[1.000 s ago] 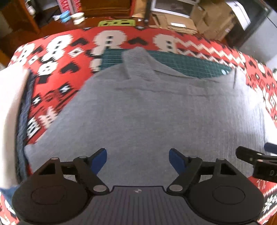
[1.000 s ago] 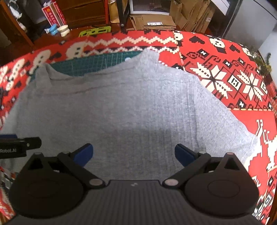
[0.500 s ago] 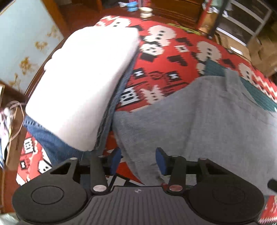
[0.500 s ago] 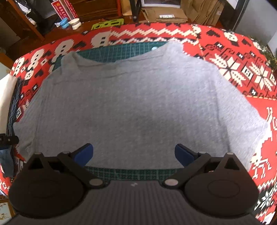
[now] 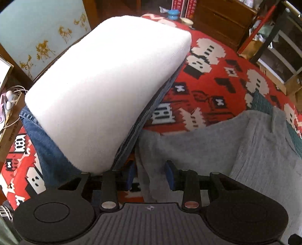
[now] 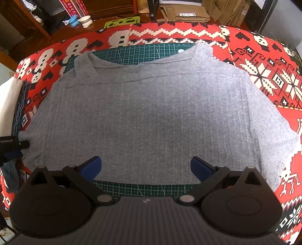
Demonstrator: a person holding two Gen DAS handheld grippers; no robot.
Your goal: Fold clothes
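A grey ribbed T-shirt (image 6: 151, 113) lies flat on a green cutting mat (image 6: 143, 52), collar at the far side. Its left sleeve (image 5: 188, 148) runs toward a folded stack. My left gripper (image 5: 150, 176) sits low at that sleeve's end. The sleeve edge lies between its blue pads (image 5: 169, 174), which stand apart in a narrow gap, so it is open. That gripper also shows at the left edge of the right wrist view (image 6: 15, 143). My right gripper (image 6: 146, 167) hangs wide open over the shirt's near hem, holding nothing.
A folded white garment (image 5: 105, 84) rests on folded denim (image 5: 49, 147) just left of the sleeve, close to my left fingers. A red patterned cloth (image 6: 273, 79) covers the table. Bowls (image 6: 85, 19) and cardboard boxes (image 6: 188, 11) lie beyond the far edge.
My left gripper swung from the shirt's middle to its left sleeve, dropped low, and its fingers narrowed around the sleeve edge. My right gripper pulled back toward the near hem, still wide open.
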